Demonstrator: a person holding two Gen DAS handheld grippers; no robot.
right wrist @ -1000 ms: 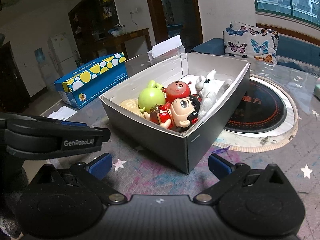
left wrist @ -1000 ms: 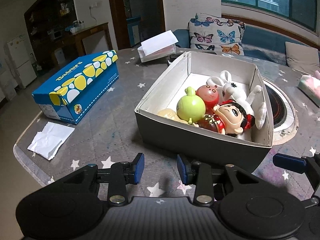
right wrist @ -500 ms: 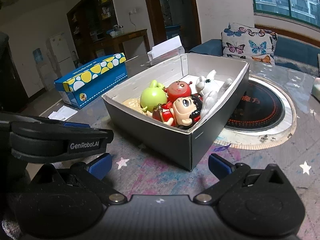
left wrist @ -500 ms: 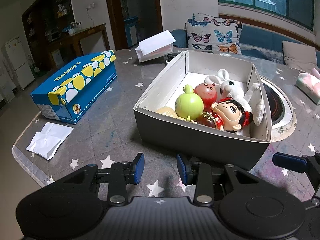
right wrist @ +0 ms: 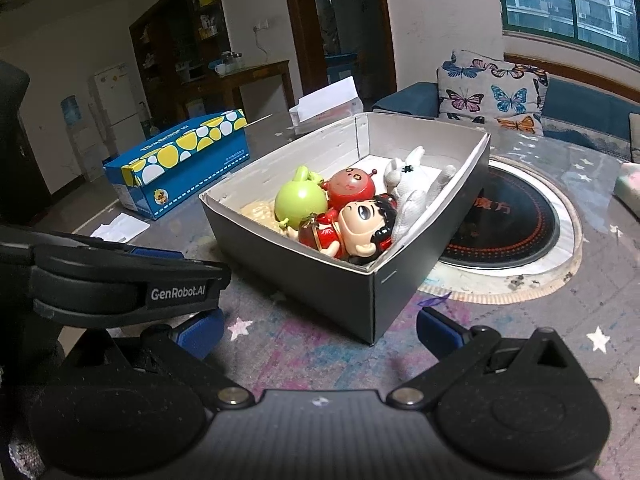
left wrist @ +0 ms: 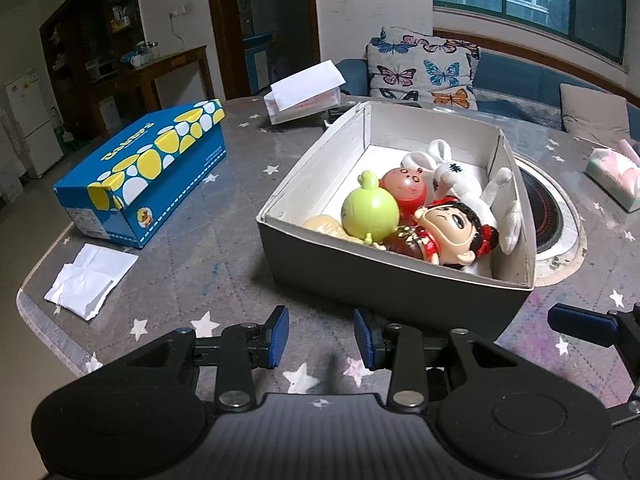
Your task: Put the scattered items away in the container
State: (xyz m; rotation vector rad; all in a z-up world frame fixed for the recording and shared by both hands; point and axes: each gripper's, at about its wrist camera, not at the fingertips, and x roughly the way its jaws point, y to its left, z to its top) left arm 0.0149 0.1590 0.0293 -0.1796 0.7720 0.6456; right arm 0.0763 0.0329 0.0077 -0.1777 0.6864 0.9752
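Both hand-held grippers have pulled back slightly from the grey box (left wrist: 384,280) over the last second; the box sits a bit farther off and nothing else has moved. Left hand-held gripper (left wrist: 318,336) hovers low over the near table edge, jaws partly open, empty. Right hand-held gripper (right wrist: 320,328) is wide open, empty, facing the box's near corner.

All toys are inside the box, packed toward its near end: green apple toy (left wrist: 370,212), red ladybug ball (left wrist: 408,188), white plush rabbit (left wrist: 460,180), red-dressed doll (left wrist: 448,228), and a beige item (left wrist: 324,226) mostly hidden behind the wall, so what it is remains unclear.

No loose toys show on the table (left wrist: 208,248); tidying looks done. The crumpled paper (left wrist: 90,280) and blue tissue box (left wrist: 148,172) at the left edge probably aren't targets.
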